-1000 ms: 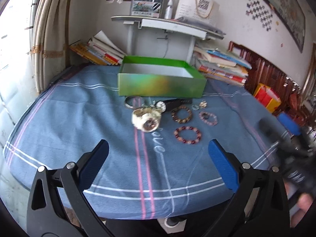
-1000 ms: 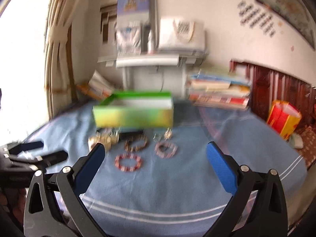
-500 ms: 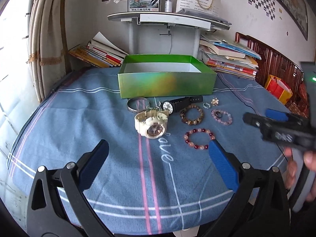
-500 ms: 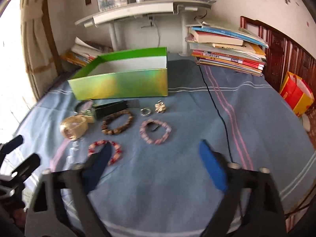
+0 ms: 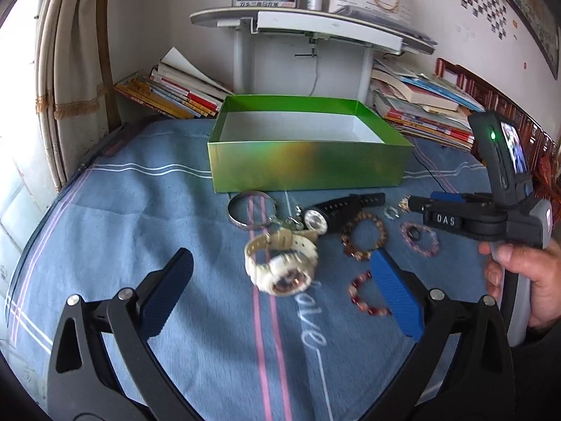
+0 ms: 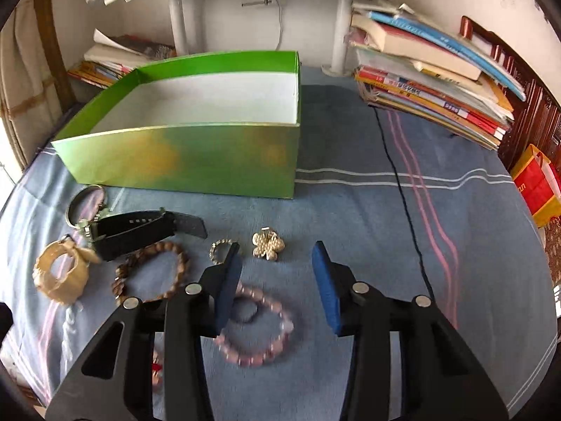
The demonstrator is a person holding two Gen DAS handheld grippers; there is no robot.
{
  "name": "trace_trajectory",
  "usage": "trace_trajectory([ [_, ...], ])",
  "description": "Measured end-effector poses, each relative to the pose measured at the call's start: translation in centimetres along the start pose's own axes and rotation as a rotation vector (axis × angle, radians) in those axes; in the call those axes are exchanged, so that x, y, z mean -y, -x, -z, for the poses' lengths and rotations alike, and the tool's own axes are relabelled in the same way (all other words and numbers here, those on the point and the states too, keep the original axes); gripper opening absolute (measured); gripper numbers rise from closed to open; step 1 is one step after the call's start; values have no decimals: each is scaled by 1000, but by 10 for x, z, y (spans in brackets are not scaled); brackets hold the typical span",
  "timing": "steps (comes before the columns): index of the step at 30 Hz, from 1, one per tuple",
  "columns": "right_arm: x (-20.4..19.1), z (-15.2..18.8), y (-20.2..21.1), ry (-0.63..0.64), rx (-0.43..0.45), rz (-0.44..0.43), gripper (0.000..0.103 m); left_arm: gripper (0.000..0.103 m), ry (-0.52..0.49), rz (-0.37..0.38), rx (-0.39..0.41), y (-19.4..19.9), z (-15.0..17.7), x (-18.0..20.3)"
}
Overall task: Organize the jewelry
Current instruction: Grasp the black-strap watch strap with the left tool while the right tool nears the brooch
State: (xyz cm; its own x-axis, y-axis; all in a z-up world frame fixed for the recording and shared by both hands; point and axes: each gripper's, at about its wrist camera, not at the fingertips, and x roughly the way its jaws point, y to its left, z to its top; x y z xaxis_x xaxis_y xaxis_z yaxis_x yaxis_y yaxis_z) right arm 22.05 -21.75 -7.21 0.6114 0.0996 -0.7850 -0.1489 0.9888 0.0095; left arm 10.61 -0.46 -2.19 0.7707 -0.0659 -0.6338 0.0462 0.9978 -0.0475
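An open green box stands on the blue cloth, with nothing inside that I can see. In front of it lie a cream watch, a black watch, a silver bangle, a brown bead bracelet, a pink bead bracelet, a red bead bracelet, a small ring and a gold flower brooch. My left gripper is open just before the cream watch. My right gripper is open, low over the pink bracelet, just short of the brooch.
Stacks of books lie at the back right and more books at the back left. A white stand rises behind the box. A black cable runs across the cloth on the right. A red bag sits off the table's right edge.
Both grippers have moved forward and down toward the jewelry. The right gripper's fingers have come closer together and now hover over the pink bracelet near the brooch.
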Motion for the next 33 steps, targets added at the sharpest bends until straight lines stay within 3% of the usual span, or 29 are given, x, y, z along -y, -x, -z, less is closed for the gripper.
trace_trajectory([
  [3, -2, -6, -10, 5, -14, -1, 40, 99, 23, 2, -16, -13, -8, -7],
  [6, -2, -10, -21, 4, -49, -9, 24, 99, 28, 7, -32, -24, -14, -9],
  [8, -1, -11, -25, 2, -50, -15, 21, 99, 20, 13, -42, -31, -18, -7],
  [18, 10, -13, 0, -43, 46, -83, 21, 99, -98, 112, -132, -76, -36, 38],
  [21, 12, -9, 6, -53, 55, -99, 21, 98, -141, 105, -149, -89, -37, 50],
  [27, 17, -4, 11, -61, 63, -114, 21, 67, -129, 110, -232, -116, -39, 48],
  [31, 18, -3, 11, -65, 64, -127, 21, 55, -120, 102, -227, -122, -41, 44],
  [33, 19, -3, 10, -67, 64, -131, 21, 40, -123, 107, -227, -122, -42, 44],
])
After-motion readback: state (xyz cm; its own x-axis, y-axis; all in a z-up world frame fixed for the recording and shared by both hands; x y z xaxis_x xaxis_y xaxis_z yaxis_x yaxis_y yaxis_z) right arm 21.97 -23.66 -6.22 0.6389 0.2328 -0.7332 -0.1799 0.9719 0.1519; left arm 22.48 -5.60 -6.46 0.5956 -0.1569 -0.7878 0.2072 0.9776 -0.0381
